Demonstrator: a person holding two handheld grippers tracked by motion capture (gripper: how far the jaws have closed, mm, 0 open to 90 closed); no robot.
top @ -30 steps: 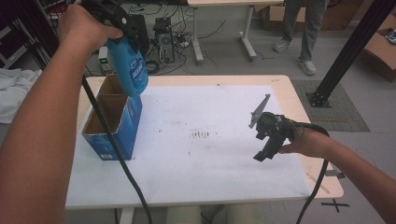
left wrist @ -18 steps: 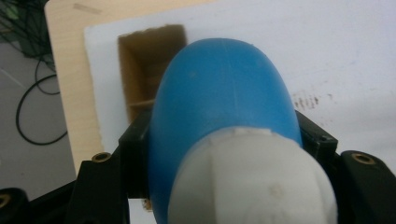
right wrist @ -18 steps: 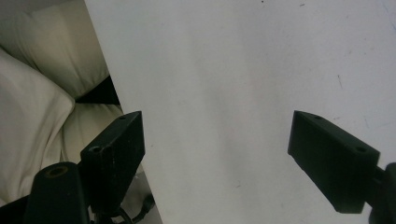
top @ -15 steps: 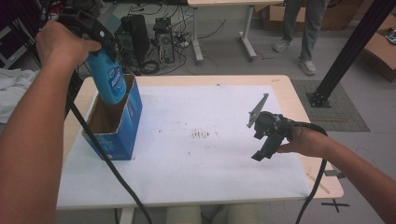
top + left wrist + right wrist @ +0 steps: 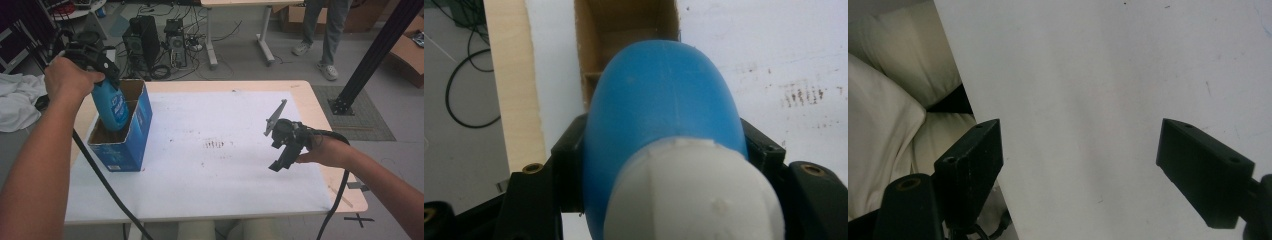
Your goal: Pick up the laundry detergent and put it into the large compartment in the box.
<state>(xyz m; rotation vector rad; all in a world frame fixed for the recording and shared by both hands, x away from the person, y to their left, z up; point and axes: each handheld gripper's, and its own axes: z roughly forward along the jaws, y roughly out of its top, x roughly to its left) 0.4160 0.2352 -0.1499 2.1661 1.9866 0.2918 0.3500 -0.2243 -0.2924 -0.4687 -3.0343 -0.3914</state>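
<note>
A blue plastic bottle [image 5: 111,106] with a white cap [image 5: 694,195] hangs upright, its lower part inside an open blue cardboard box [image 5: 135,135] at the table's left. My left gripper [image 5: 100,67] is shut on the bottle near its top; in the left gripper view the two black jaws press against the bottle [image 5: 664,105] from both sides, with the box's brown inside [image 5: 624,30] beyond. My right gripper [image 5: 280,150] hovers over the right side of the white table top [image 5: 215,165], open, its jaws wide apart with nothing between them [image 5: 1080,170].
The table's wooden rim [image 5: 310,100] frames the white sheet, which carries a dark smudge [image 5: 215,144] at the centre. Computer towers [image 5: 142,40] and cables stand on the floor behind. A person's legs [image 5: 325,30] stand far back. A black post [image 5: 370,50] rises at right.
My left gripper has carried the blue bottle leftward and down, so its lower part now sits inside the box. The right gripper has stayed almost still.
</note>
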